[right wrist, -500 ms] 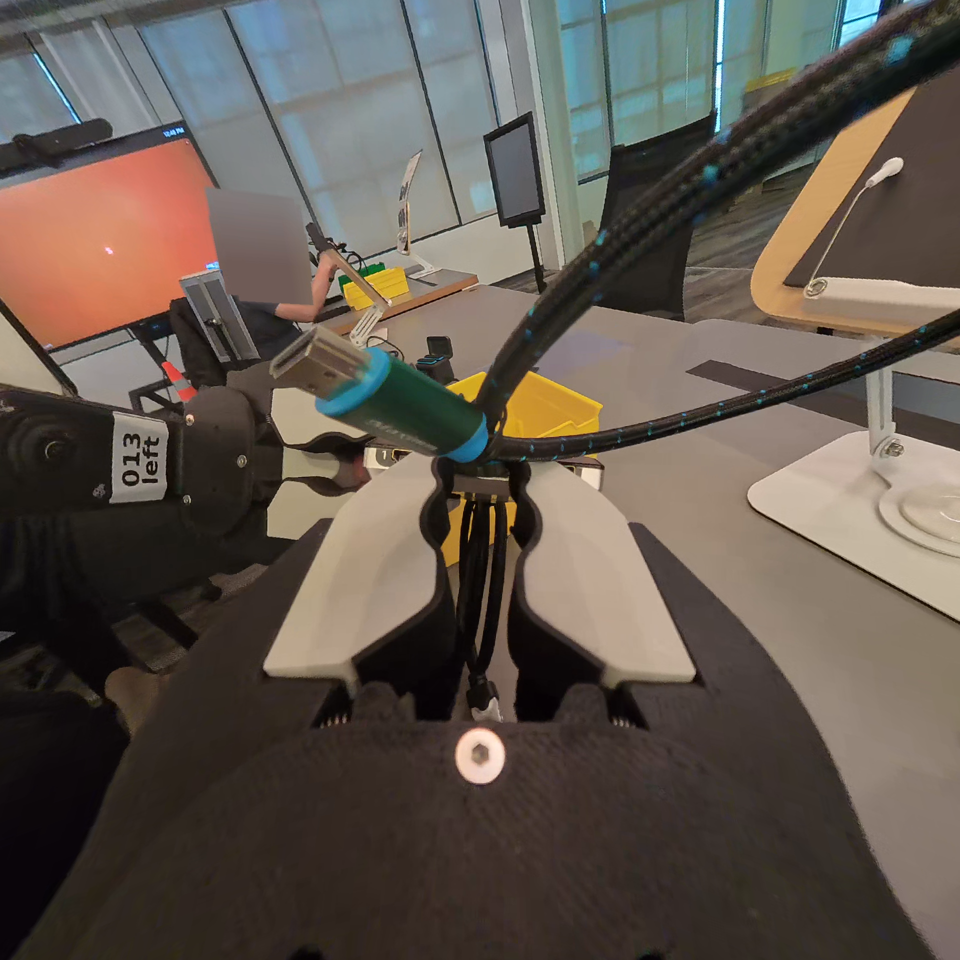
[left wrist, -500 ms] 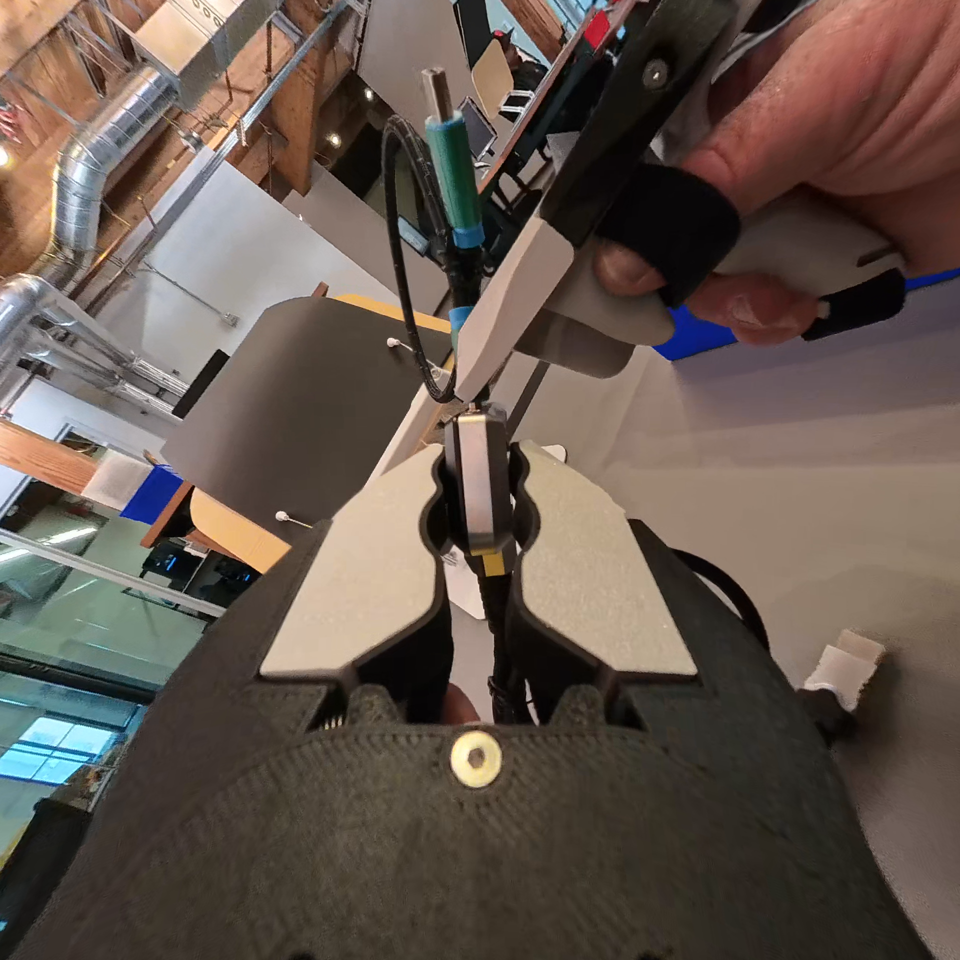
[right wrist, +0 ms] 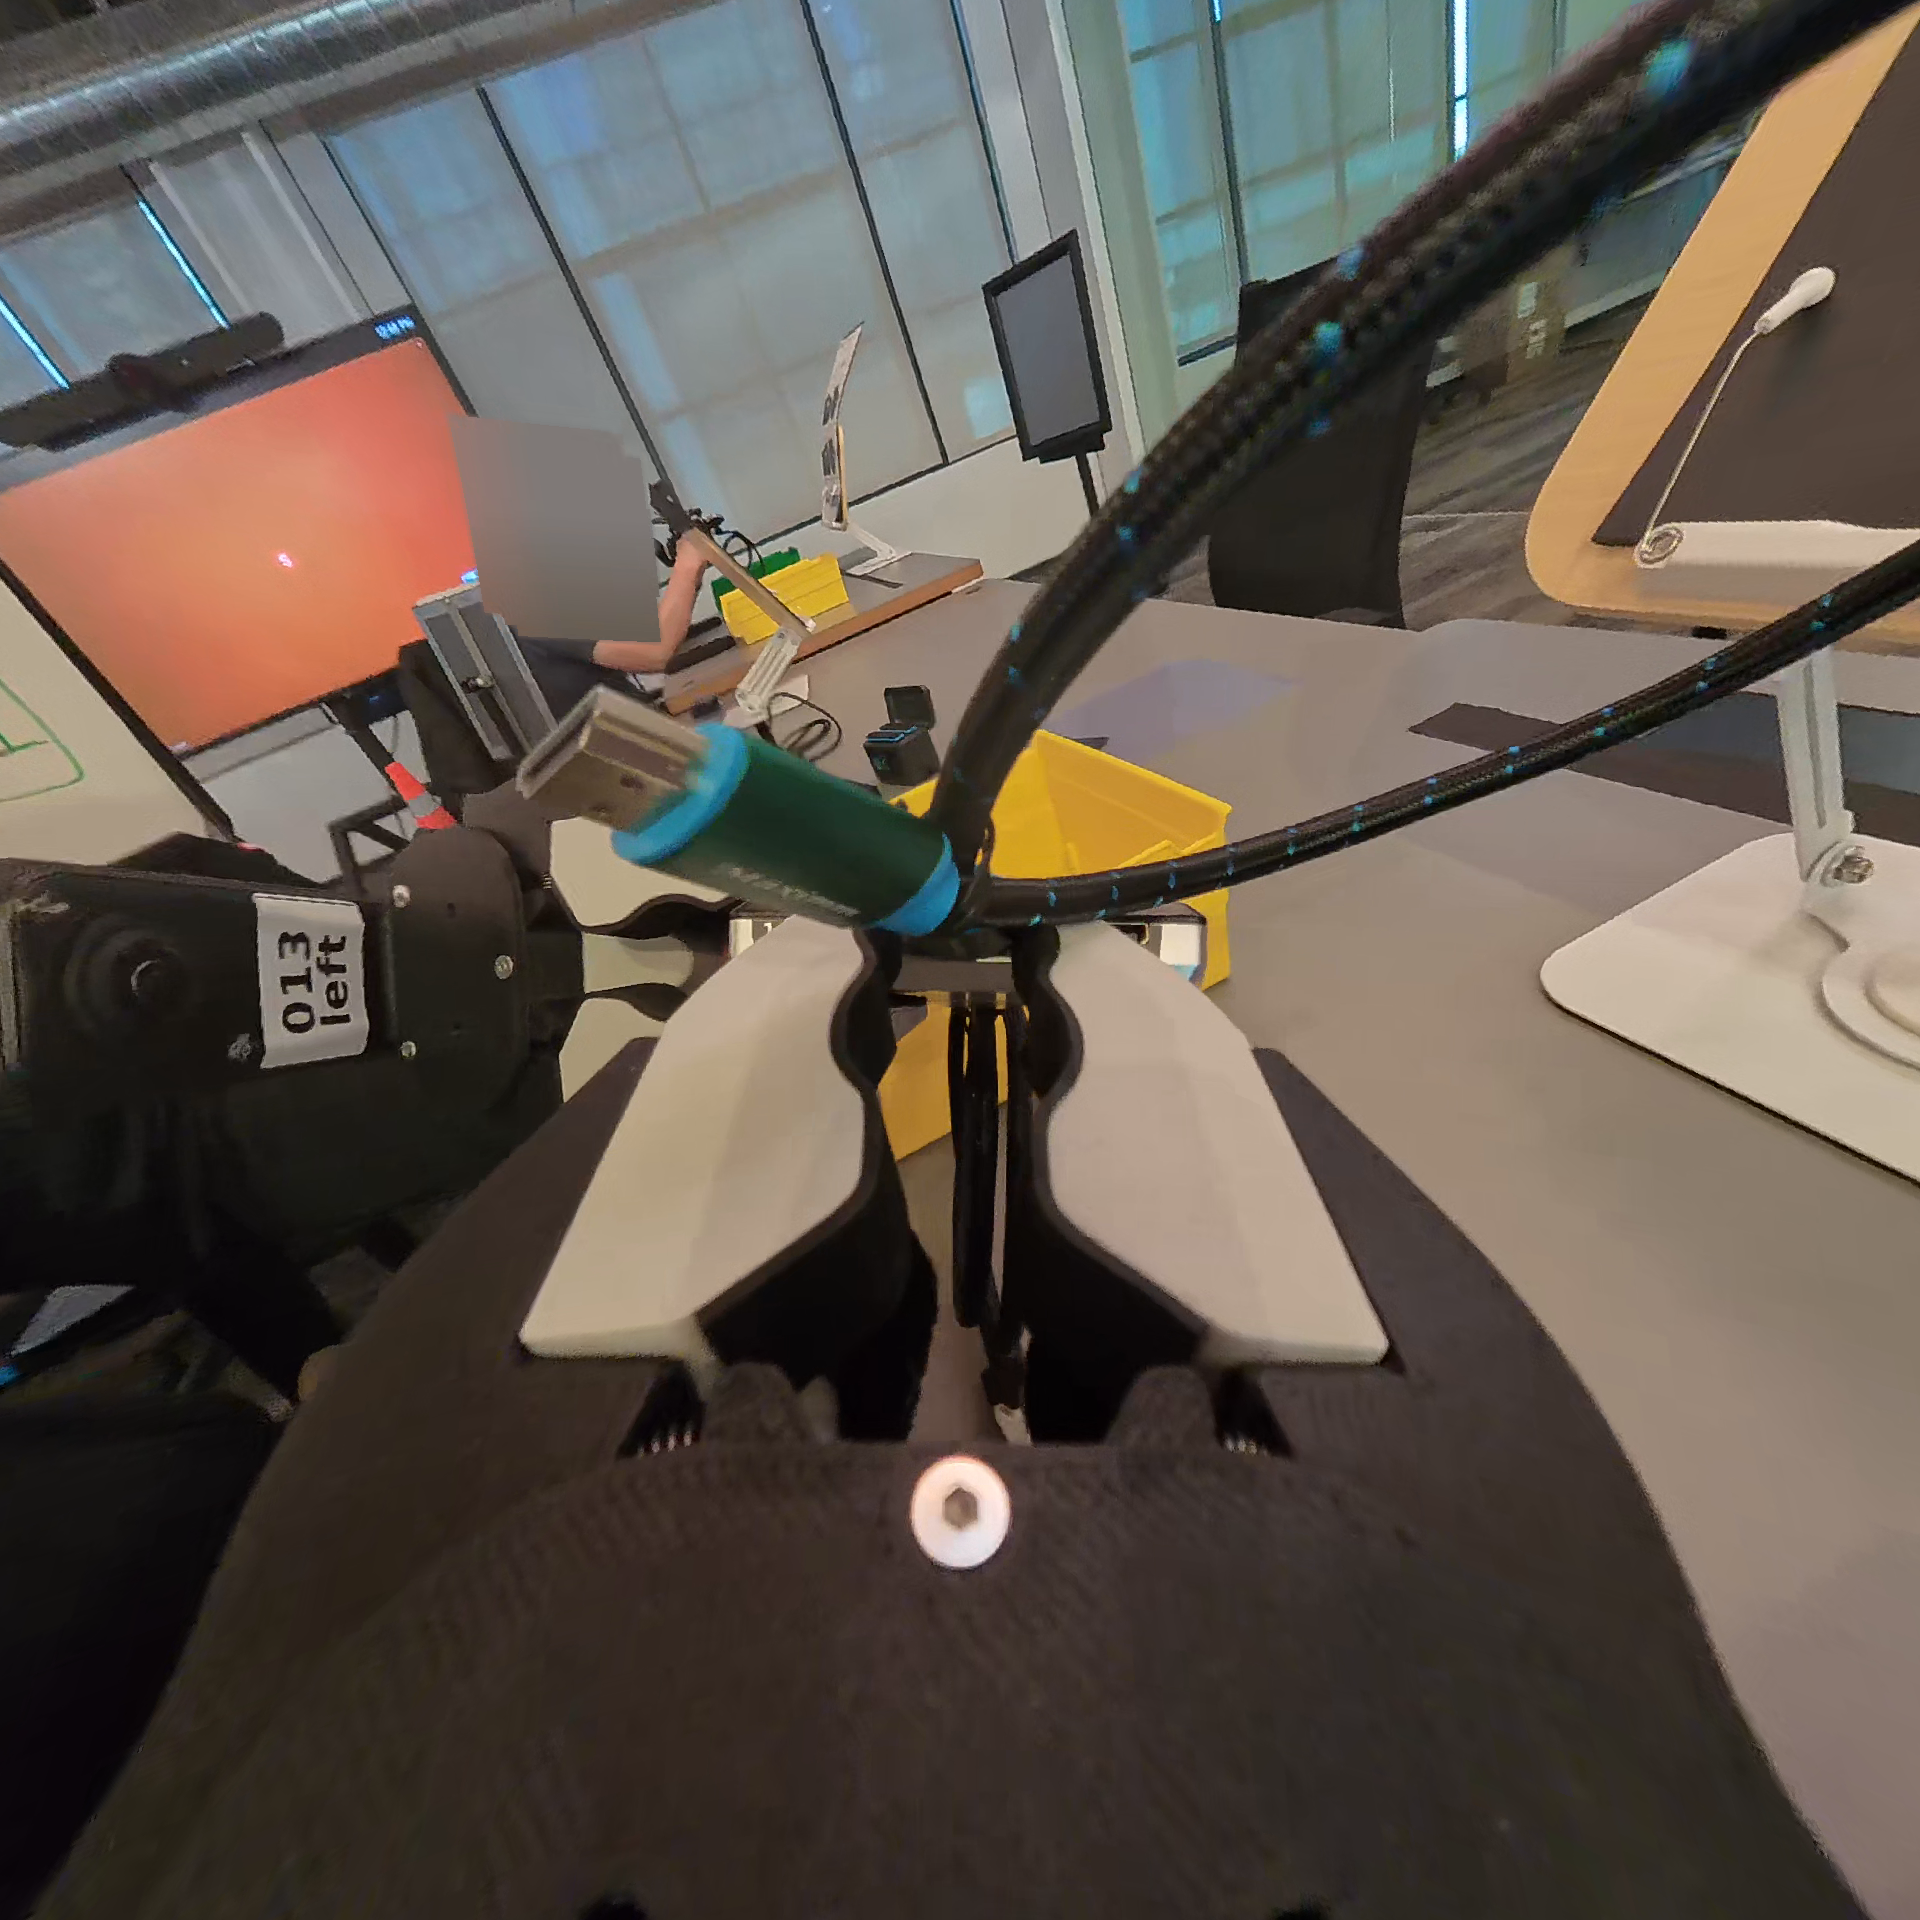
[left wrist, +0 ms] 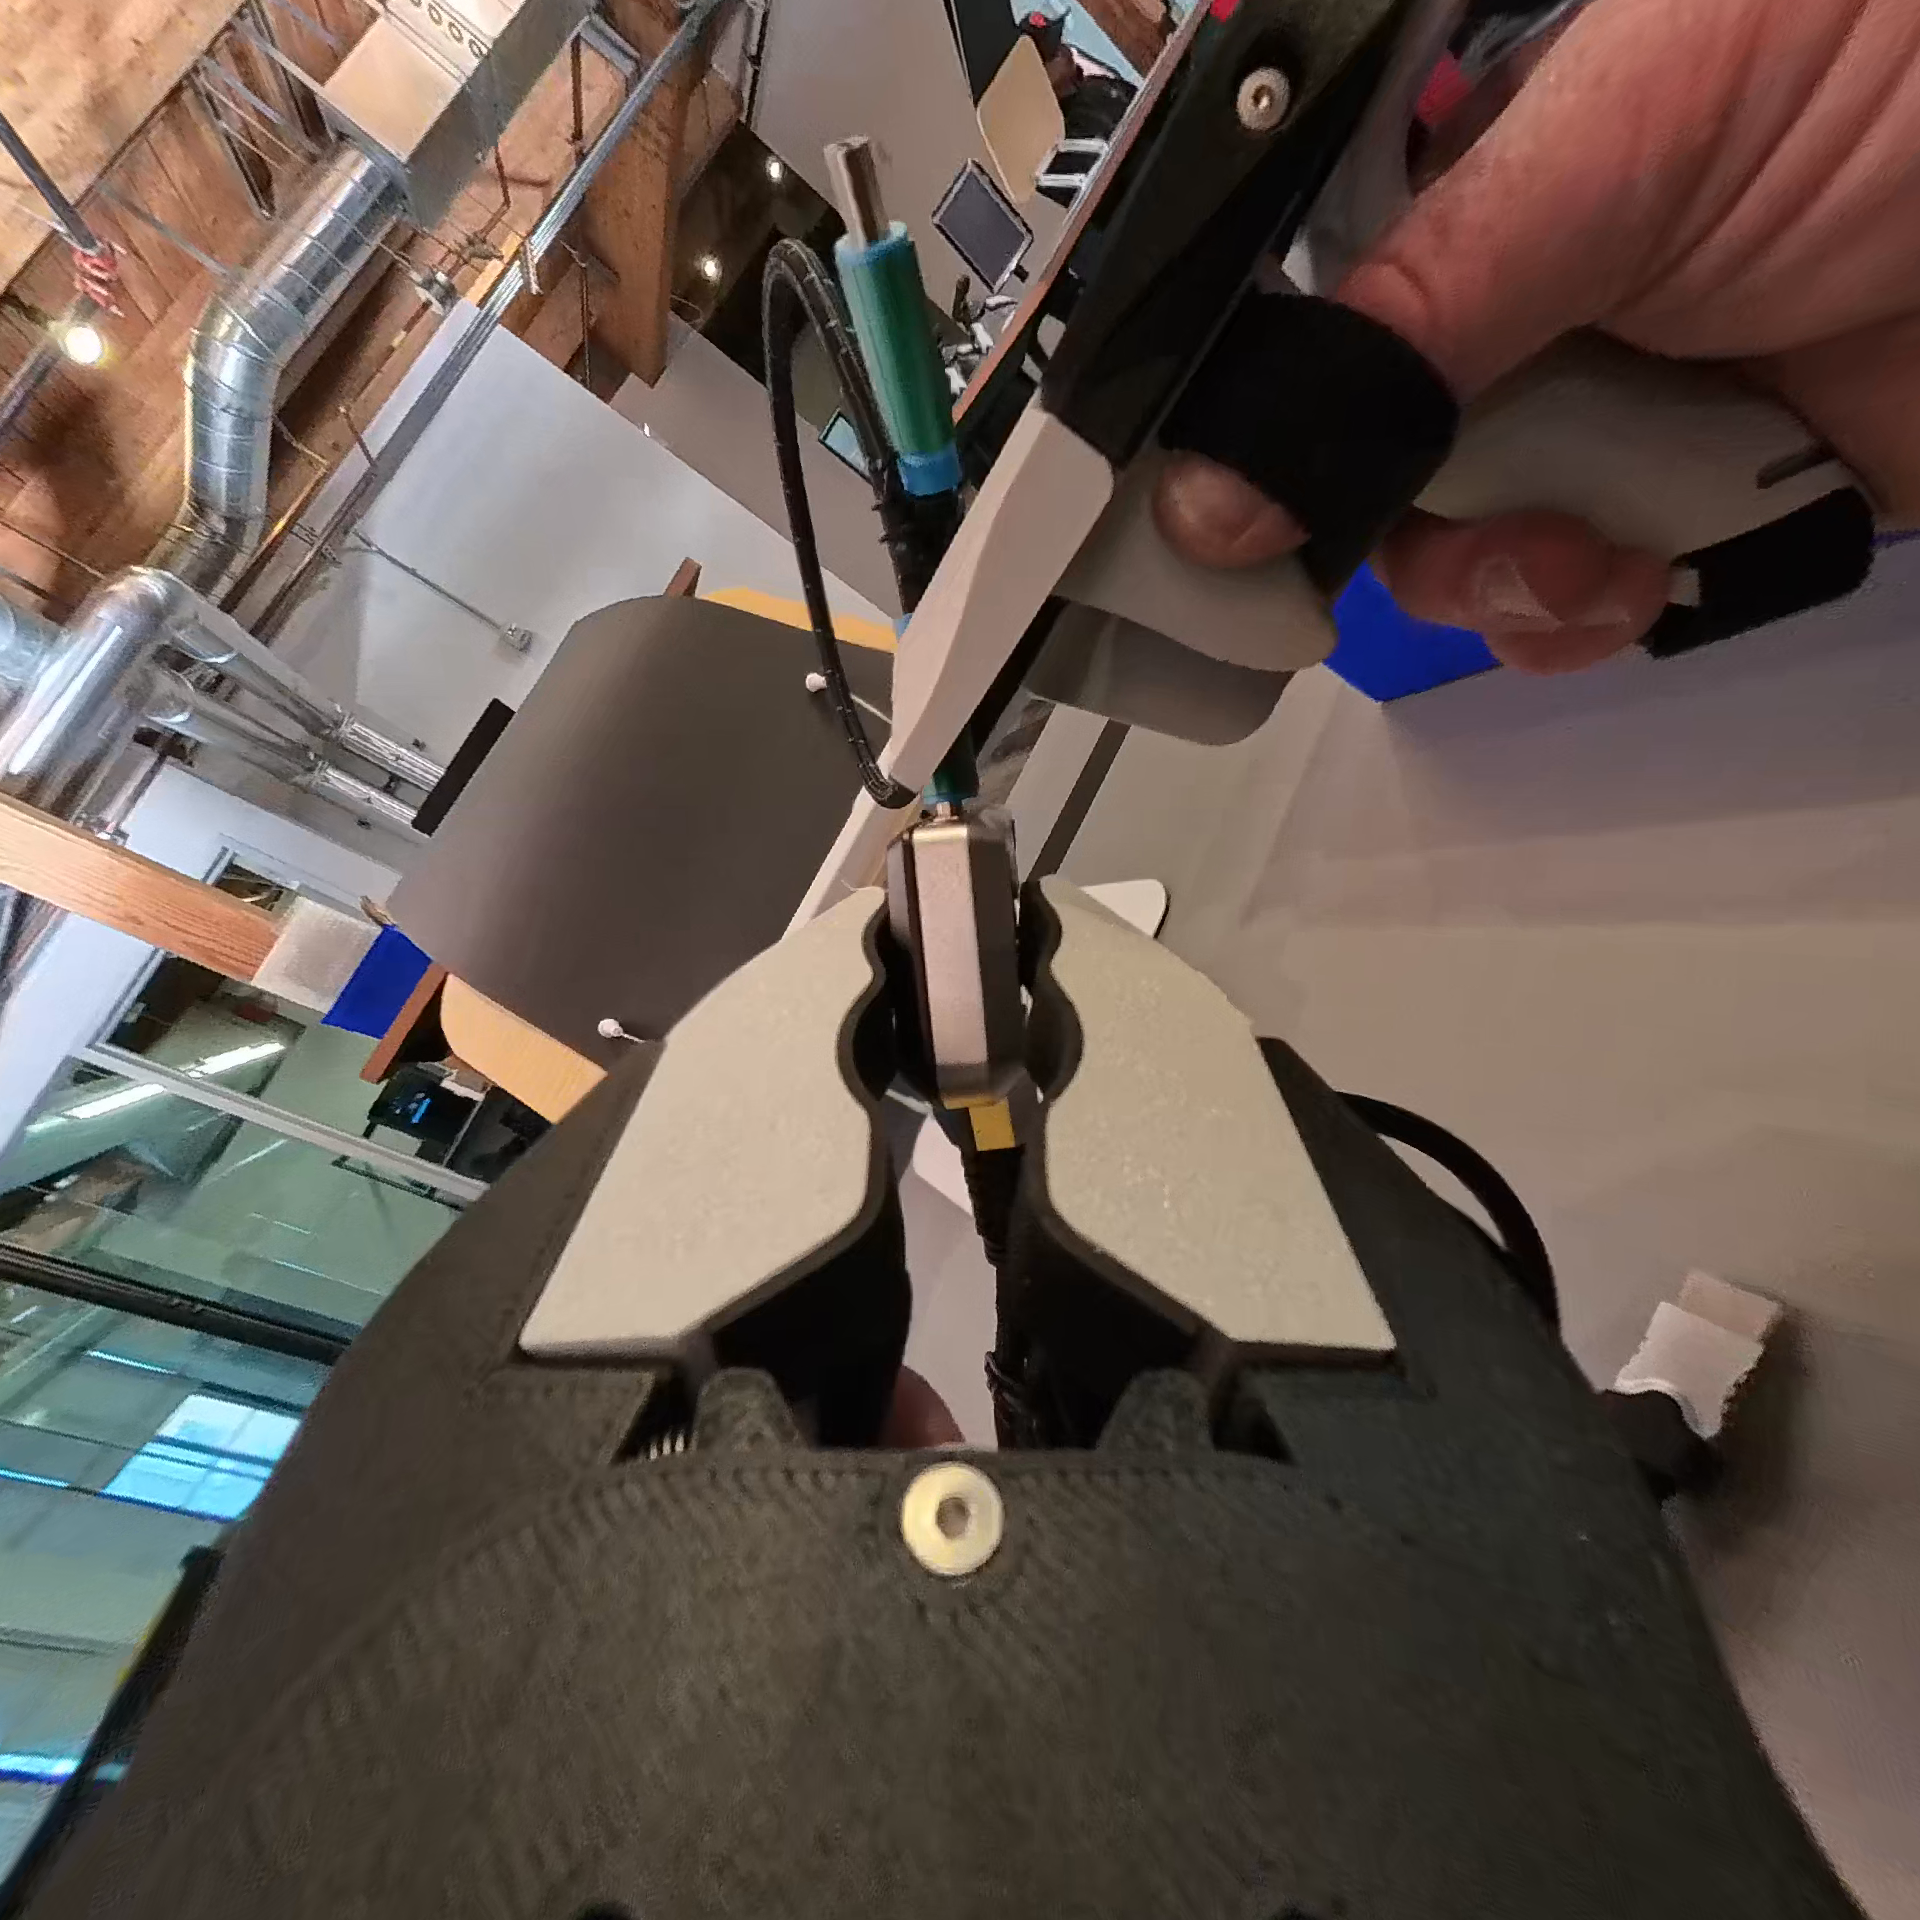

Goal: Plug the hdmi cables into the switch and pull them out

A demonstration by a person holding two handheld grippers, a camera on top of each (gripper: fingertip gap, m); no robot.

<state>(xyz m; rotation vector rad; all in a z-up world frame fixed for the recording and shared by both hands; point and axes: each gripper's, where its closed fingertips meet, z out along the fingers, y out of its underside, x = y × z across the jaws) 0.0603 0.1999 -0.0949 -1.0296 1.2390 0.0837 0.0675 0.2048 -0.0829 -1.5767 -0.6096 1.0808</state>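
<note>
Left gripper (left wrist: 961, 997) stays clamped on the switch (left wrist: 951, 977) between its tips, while the right gripper (right wrist: 961, 956), pinching braided cable (right wrist: 1351, 842) with the green plug (right wrist: 769, 821) loose above its fingers, has barely moved, so that plug remains uninserted.

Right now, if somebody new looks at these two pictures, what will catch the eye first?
Probably the green HDMI plug with blue rings, lying free just above the right gripper, its braided black cable looping overhead. Next, the grey switch clamped edge-on in the left gripper. Far left glows an orange screen.
</note>
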